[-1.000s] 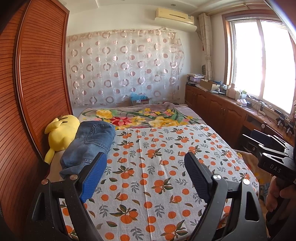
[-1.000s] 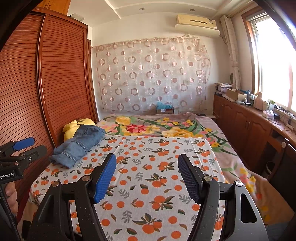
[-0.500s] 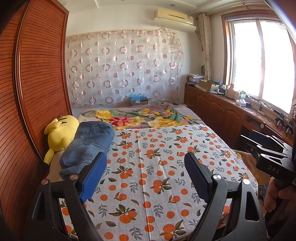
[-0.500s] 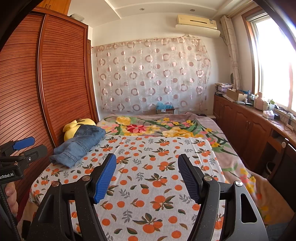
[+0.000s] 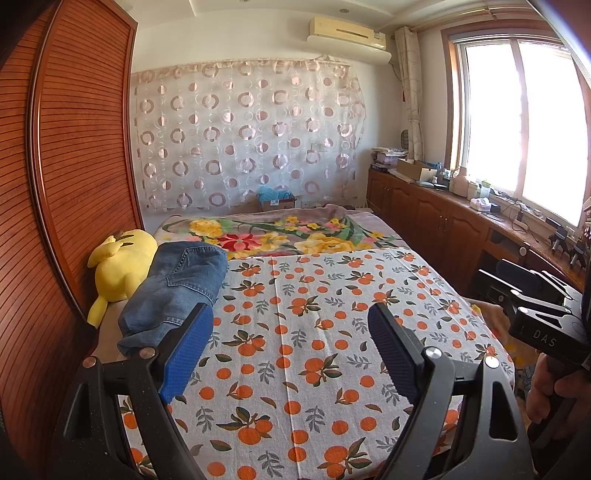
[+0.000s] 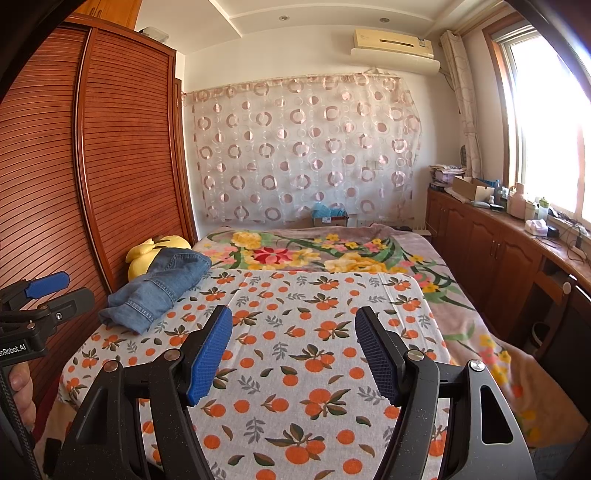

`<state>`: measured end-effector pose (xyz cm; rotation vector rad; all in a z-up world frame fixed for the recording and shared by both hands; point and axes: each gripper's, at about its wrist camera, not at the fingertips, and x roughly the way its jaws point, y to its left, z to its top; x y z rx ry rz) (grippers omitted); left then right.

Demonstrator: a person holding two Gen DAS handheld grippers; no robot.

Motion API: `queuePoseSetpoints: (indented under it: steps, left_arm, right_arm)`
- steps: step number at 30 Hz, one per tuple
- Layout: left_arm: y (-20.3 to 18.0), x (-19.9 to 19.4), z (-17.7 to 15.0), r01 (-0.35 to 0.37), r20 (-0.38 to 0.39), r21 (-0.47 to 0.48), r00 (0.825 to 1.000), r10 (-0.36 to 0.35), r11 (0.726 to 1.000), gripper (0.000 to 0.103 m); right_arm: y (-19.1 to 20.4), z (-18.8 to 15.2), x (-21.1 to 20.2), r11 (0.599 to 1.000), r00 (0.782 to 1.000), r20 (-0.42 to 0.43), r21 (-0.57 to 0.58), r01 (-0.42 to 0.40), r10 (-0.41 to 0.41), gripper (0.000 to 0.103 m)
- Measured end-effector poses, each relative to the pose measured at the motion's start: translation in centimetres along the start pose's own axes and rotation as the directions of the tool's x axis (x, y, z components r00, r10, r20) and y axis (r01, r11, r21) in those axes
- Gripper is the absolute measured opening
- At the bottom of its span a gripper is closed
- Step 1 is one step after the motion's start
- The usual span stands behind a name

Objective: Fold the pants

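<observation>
Folded denim pants (image 5: pixel 173 291) lie at the far left of the orange-print sheet (image 5: pixel 314 350), against a yellow plush toy (image 5: pixel 122 266). Nearer, the left gripper (image 5: pixel 288 354) and right gripper (image 6: pixel 293 354) hover above the bed, jaws spread wide, grasping nothing.

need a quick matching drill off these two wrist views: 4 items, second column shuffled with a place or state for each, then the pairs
Column 1:
1. jeans
2. yellow plush toy
3. left gripper
4. air conditioner

Column 2:
A. high on the wall above the curtain
B. against the wardrobe, partly under the denim
C. bunched at the left edge of the orange-print sheet
D. jaws apart, nothing between them

Pairs: 1-C, 2-B, 3-D, 4-A
</observation>
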<state>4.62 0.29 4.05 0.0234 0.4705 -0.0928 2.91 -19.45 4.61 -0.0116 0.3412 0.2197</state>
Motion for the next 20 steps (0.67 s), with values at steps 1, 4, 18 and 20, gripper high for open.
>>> queuePoseSetpoints:
  steps: [1, 4, 18, 20]
  left_arm:
    - [-0.01, 0.02, 0.01, 0.000, 0.001, 0.001, 1.000, 0.000, 1.000, 0.086]
    - [0.05, -0.05, 0.01, 0.000, 0.000, 0.000, 1.000, 0.000, 1.000, 0.086]
    - [0.01, -0.03, 0.00, 0.000, 0.000, -0.001, 1.000, 0.000, 1.000, 0.086]
    - [0.01, -0.02, -0.01, 0.000, 0.000, -0.001, 1.000, 0.000, 1.000, 0.086]
  right_arm:
    - [-0.02, -0.03, -0.03, 1.000, 1.000, 0.000, 0.000, 0.000, 0.000, 0.071]
    - [-0.03, -0.03, -0.03, 1.000, 1.000, 0.000, 0.000, 0.000, 0.000, 0.071]
    - [-0.05, -0.07, -0.07, 1.000, 1.000, -0.001, 0.000, 0.000, 0.000, 0.071]
    - [-0.05, -0.07, -0.07, 1.000, 1.000, -0.001, 0.000, 0.000, 0.000, 0.071]
